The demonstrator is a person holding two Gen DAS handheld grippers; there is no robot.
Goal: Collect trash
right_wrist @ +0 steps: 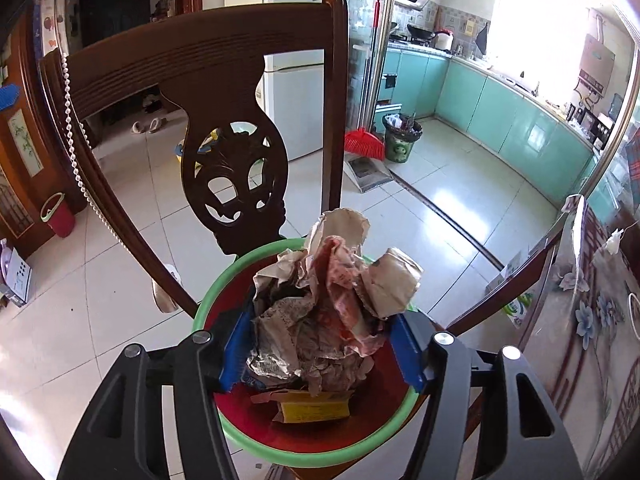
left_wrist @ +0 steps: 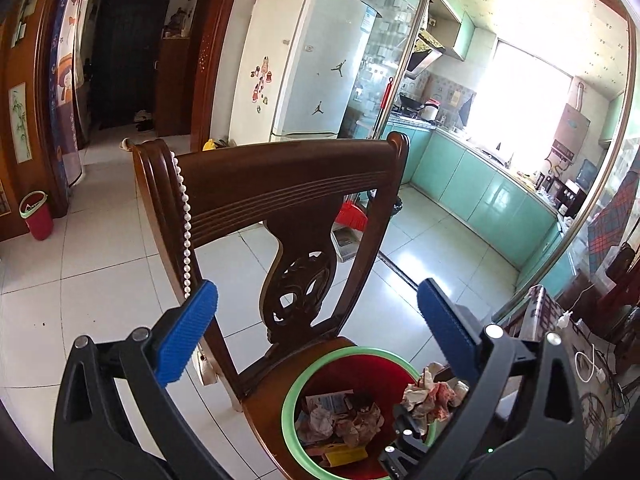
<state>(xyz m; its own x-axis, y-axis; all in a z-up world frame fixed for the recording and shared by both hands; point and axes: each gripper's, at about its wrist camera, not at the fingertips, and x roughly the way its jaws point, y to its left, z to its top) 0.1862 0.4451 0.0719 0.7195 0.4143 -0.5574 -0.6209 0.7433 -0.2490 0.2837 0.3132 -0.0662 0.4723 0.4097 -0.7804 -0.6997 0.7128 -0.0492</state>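
We see a dark wooden chair (right_wrist: pixel 224 92) carrying the things: on its seat stands a red bin with a green rim (right_wrist: pixel 208 300), set just in front of the carved back. The chair rests on a pale tiled floor (right_wrist: pixel 440 184). Also on that floor are a small red bin (left_wrist: pixel 38 220), a red broom (right_wrist: pixel 366 142) and a dark trash bin (right_wrist: pixel 402 146).

Bright daylight, window (left_wrist: pixel 524 108) blown out (glare) — edges bowed, vignetted
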